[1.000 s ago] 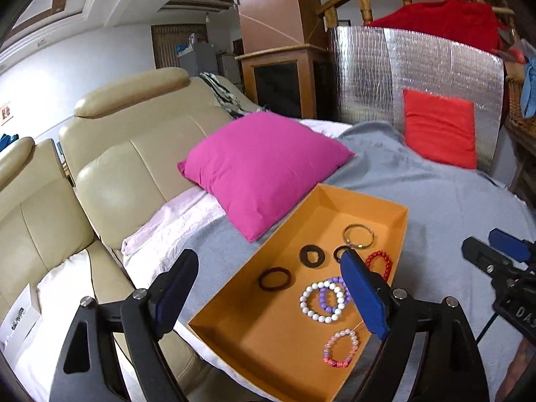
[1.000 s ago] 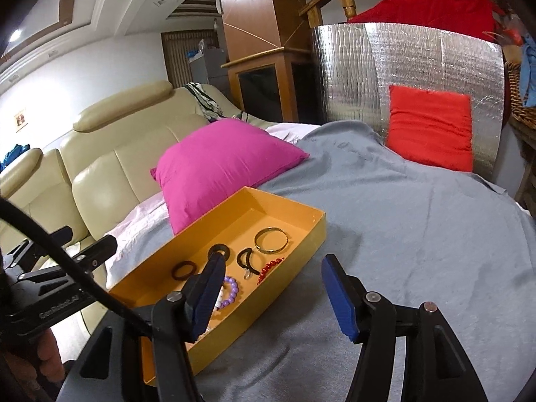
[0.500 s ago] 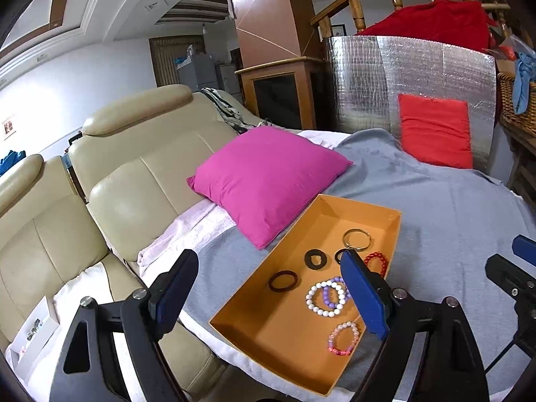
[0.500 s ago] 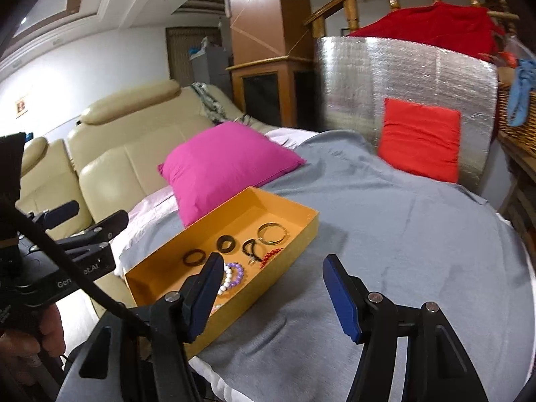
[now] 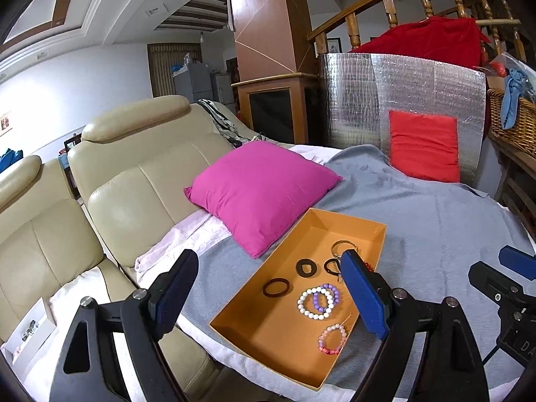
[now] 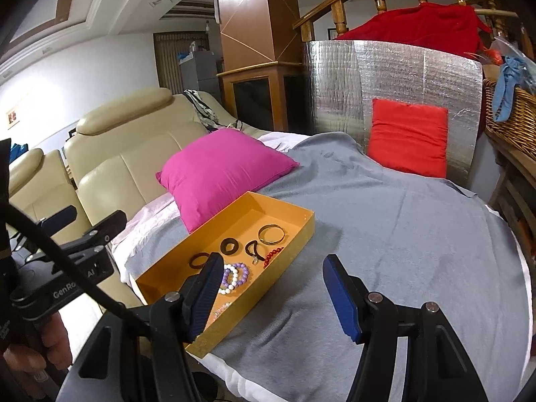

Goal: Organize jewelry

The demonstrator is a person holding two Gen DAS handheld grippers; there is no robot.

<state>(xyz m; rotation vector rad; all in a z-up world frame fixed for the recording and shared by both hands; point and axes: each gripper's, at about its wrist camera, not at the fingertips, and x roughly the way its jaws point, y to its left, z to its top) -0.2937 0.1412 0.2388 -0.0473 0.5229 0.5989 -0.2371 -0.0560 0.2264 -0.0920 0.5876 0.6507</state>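
An orange tray (image 5: 348, 221) lies on a grey blanket and holds the jewelry. In it I see a white bead bracelet (image 5: 302, 302) overlapping a purple one (image 5: 326, 288), a pink bead bracelet (image 5: 322, 339), a dark hair tie (image 5: 265, 290) and a black ring (image 5: 299, 268). A gold bangle (image 6: 264, 240), a black cord loop (image 6: 250, 248) and red beads (image 6: 273, 255) lie at the far end. My left gripper (image 5: 271, 291) hovers open above the tray's near end, holding nothing. My right gripper (image 6: 273, 296) hangs open and empty just right of the tray.
A pink cushion (image 5: 261, 191) leans beside the tray's far left. A red cushion (image 5: 423, 147) rests against a silver foil panel (image 5: 385, 100) at the back. Beige sofa seats (image 5: 134, 194) stand on the left, a wicker basket (image 5: 516, 124) on the right. A hand (image 6: 33, 351) grips the left tool.
Both grippers have drawn back and upward from the tray, which now looks smaller and farther away. Their jaws stand as wide as before, and the jewelry has not moved.
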